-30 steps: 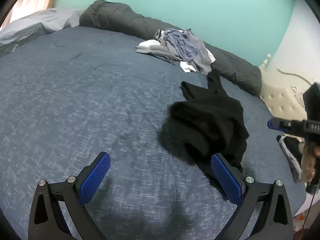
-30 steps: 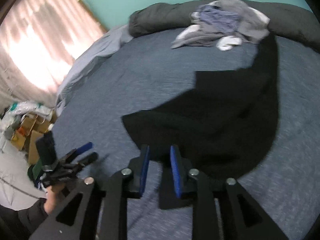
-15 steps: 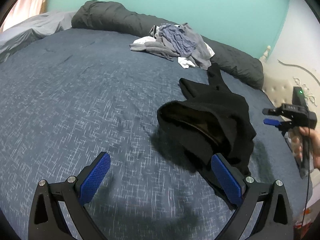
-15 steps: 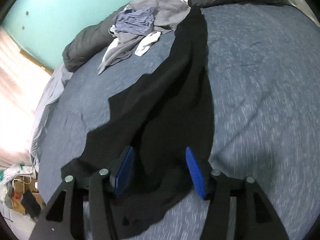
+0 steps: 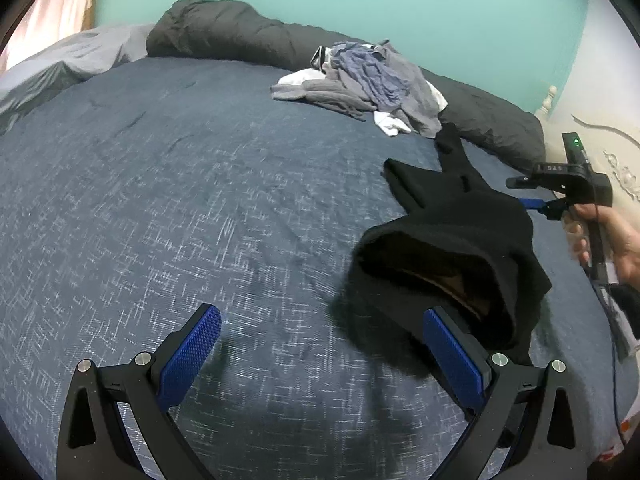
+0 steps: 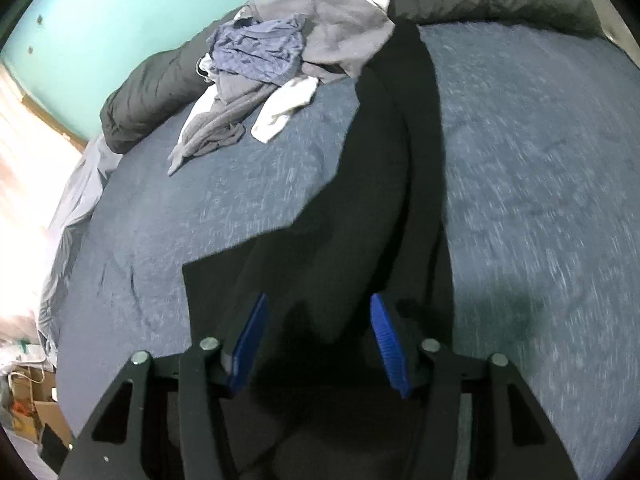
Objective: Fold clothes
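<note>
Wide bare stretch of blue bedspread (image 5: 180,200) lies open on the left; a black garment (image 5: 460,248) and, farther back, a clothes pile (image 5: 368,80) block the right side.

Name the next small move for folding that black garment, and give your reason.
Probably lower the right hand-held gripper and close on the black garment. Its jaws have just been closing, and the cloth lies bunched between its pads, not gripped. The left hand-held gripper stands open beside the heap.

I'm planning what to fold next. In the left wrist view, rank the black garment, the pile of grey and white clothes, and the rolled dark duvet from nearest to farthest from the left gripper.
From the left gripper:
1. Black garment, at its right finger.
2. Pile of clothes, mid-bed, right of centre.
3. Dark duvet, along the far wall.
</note>
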`<state>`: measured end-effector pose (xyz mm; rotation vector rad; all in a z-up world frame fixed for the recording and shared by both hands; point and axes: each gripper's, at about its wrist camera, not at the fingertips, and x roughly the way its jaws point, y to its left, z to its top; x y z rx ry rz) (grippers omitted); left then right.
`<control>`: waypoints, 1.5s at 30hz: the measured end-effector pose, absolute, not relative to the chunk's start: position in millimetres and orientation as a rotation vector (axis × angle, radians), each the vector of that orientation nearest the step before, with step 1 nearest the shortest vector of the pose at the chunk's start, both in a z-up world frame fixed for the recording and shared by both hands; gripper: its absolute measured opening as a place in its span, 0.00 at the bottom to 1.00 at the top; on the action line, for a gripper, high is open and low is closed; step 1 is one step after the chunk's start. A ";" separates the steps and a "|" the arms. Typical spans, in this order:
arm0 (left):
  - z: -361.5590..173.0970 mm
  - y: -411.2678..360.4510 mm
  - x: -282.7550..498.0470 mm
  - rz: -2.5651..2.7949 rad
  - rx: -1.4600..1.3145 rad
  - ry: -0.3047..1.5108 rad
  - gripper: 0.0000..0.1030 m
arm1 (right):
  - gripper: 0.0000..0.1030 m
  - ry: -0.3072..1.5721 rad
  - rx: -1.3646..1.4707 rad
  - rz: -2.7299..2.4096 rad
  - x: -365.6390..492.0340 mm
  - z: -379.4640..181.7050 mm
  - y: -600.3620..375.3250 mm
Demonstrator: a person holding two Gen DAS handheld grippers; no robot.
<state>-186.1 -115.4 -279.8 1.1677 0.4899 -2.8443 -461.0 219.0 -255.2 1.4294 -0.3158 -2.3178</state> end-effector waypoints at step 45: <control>-262.1 -108.8 -172.3 -2.912 1.085 0.536 1.00 | 0.07 -0.004 1.527 -2.345 -267.4 -207.6 302.6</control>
